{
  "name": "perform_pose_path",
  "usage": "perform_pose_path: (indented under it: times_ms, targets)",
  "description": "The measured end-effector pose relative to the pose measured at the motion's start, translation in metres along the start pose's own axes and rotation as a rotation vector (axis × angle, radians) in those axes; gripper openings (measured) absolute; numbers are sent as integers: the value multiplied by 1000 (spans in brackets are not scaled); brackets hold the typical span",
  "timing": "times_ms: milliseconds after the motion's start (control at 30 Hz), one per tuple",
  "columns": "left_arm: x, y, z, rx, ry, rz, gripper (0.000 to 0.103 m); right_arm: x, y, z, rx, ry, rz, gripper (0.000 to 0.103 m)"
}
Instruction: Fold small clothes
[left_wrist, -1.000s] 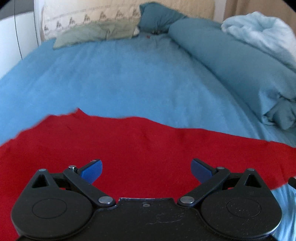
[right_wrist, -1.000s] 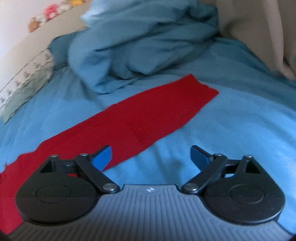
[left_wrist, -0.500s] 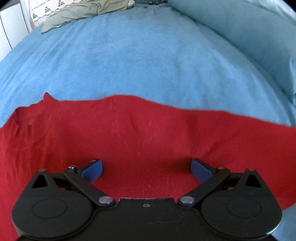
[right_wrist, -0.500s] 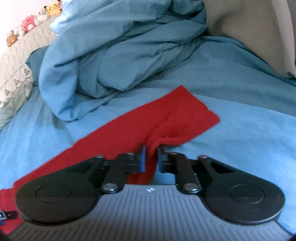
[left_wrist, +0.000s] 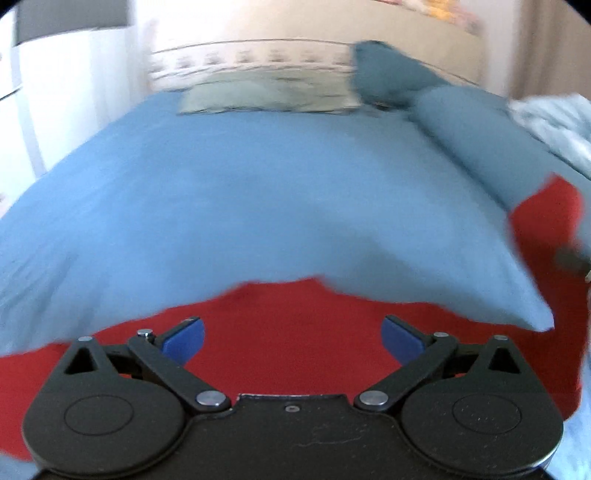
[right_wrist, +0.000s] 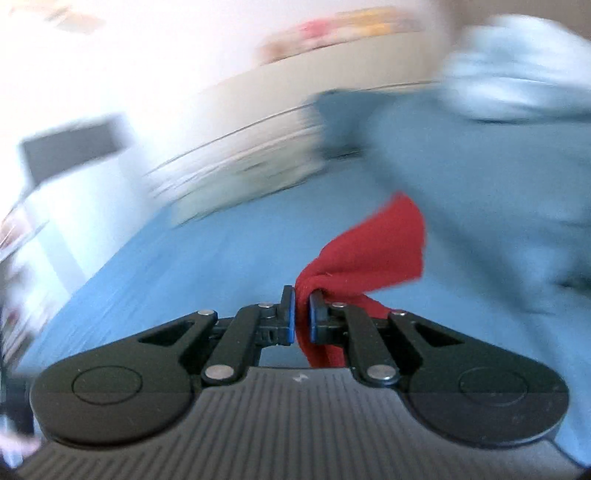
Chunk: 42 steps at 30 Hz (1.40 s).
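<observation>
Two tongs are seen above a bed covered in a blue sheet (left_wrist: 258, 192); the left tongs (left_wrist: 291, 338) are spread wide with nothing between the blue pads, held over the near part of a flat red knitted cloth (left_wrist: 295, 325) that is spread across the near side of the bed; the right tongs (right_wrist: 302, 319) are closed on a bunched end of the red cloth (right_wrist: 373, 251), which is lifted off the sheet; a rolled blue duvet (left_wrist: 480, 129) lies at the far right.

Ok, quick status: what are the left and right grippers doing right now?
Left gripper: open, holding nothing, above the red cloth.
Right gripper: closed on an end of the red cloth, lifted off the bed.
</observation>
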<state>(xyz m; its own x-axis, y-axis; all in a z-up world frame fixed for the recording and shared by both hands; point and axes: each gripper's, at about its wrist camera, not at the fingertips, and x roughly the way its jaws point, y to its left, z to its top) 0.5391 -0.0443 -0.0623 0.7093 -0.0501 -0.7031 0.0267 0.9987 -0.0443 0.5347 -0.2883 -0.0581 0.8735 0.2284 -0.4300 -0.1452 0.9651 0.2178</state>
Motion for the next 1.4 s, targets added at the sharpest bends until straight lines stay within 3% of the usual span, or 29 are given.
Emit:
perform_pose_path:
  times_ms: [100, 167, 233, 367, 433, 500, 600, 700, 800, 900, 1000, 1167, 1267, 1400]
  targets:
    - [5, 61, -19, -102, 87, 93, 103, 54, 73, -53, -180, 170, 109, 23]
    - [10, 90, -37, -150, 136, 108, 102, 82, 103, -96, -271, 294, 117, 23]
    - [13, 114, -52, -204, 177, 102, 101, 92, 119, -125, -330, 348, 94, 23]
    - [7, 128, -75, -249, 196, 43, 101, 84, 123, -136, -337, 311, 63, 30]
    - [6, 125, -71, -245, 200, 4, 101, 80, 119, -135, -342, 323, 86, 59]
    - [6, 113, -66, -243, 201, -37, 101, 73, 118, -131, -377, 316, 104, 76]
    - [8, 84, -55, -249, 198, -114, 101, 60, 122, -124, -409, 319, 88, 78]
    - [19, 51, -49, -230, 202, -150, 101, 45, 105, -119, -356, 325, 34, 81]
    - [35, 18, -41, -205, 190, -141, 101, 29, 82, -113, -285, 318, -15, 84]
    - [59, -2, -40, -203, 190, -77, 97, 15, 63, -111, -223, 316, -45, 86]
    - [76, -2, -47, -206, 235, -9, 84, 3, 51, -111, -198, 309, -77, 87]
    - [47, 21, -75, -164, 236, 59, 85, -15, 34, -118, -149, 315, -123, 87]
    - [28, 36, -92, -191, 222, 43, 85, -26, 23, -119, -117, 316, -155, 89]
    - [30, 43, -97, -288, 206, -36, 85, -29, 12, -121, -92, 314, -195, 95]
